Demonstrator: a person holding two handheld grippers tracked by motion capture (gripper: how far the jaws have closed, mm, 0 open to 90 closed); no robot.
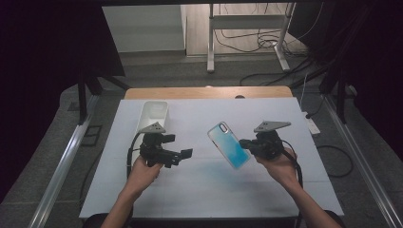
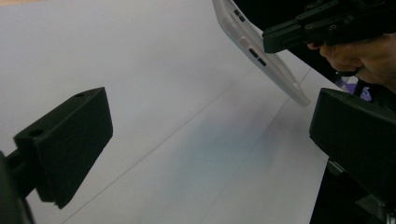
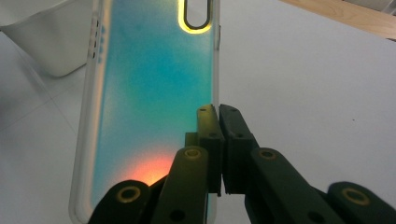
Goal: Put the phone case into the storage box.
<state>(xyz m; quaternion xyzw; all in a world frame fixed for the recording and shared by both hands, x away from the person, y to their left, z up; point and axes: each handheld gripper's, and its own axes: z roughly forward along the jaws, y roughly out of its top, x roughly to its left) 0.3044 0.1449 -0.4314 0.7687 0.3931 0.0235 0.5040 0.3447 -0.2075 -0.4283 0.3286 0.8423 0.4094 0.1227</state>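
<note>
While the white table (image 1: 199, 190) is lying under both your hands, the biggest loose thing on it is the white tray (image 1: 153, 114), sitting at the far left, just beyond your left gripper (image 1: 186, 154). That gripper is pointing right across the table, and its jaws are standing wide apart with only bare tabletop between them. You are holding the phone case (image 1: 229, 145) off the table near the middle, tilted, its camera cutout at the far end. It is glowing blue, with an orange patch near the close end in the right gripper view. Your right gripper (image 3: 218, 116) is clenching one long edge of that case, its jaws pressed together on the rim.
</note>
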